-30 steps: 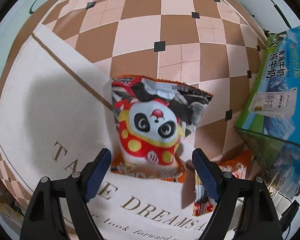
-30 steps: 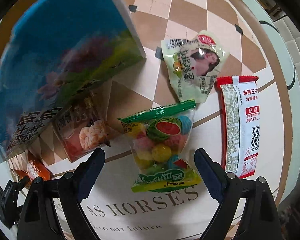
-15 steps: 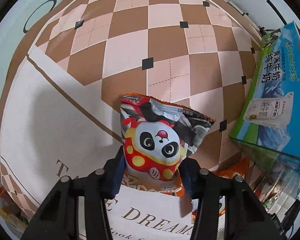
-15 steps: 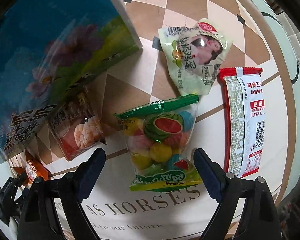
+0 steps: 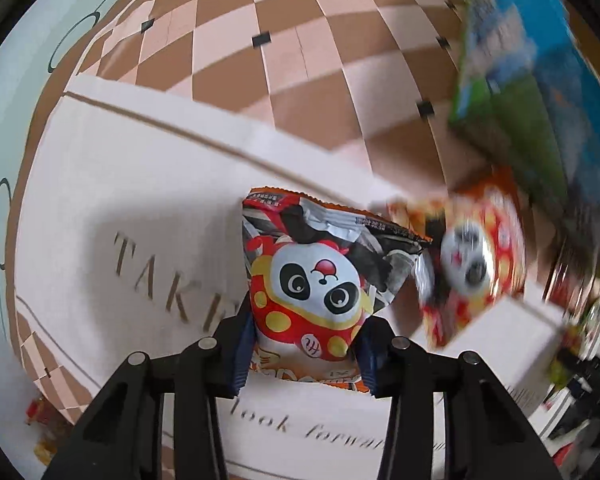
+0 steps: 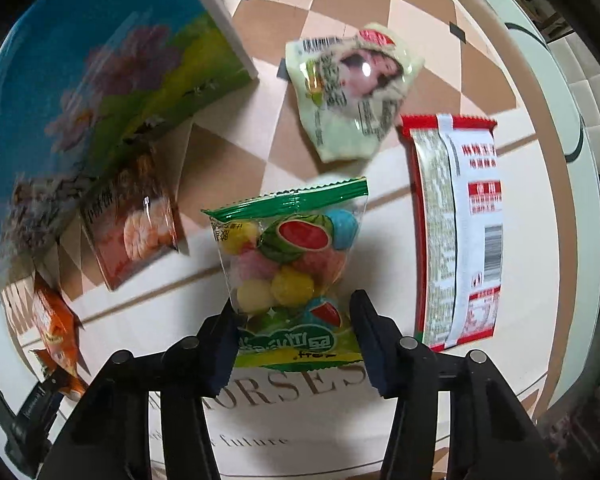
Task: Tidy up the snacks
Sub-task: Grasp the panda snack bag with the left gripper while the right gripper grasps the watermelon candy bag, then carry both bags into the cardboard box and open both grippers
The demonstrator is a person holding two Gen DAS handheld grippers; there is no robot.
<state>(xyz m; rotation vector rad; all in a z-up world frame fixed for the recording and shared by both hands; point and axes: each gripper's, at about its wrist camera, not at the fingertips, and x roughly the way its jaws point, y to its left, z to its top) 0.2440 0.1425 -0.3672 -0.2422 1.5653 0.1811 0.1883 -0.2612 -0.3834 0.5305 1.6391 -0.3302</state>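
Between the left tongs [image 5: 306,354], a panda snack bag [image 5: 314,292] sits clamped for lifting; right tongs [image 6: 294,338] pinch a fruit-candy bag [image 6: 290,276], box [image 6: 96,92] up-left for stowing.

Sitting upright between blue pads: red panda packet [image 5: 312,292]; lying flat on the cloth: clear green-topped candy bag [image 6: 292,276].

On your left view, the white printed tablecloth panel [image 5: 148,208] reads "TAK" in large gold capitals, with "look forwar" in dark italics below. On your right view, that cloth shows "ORSES" and "future".
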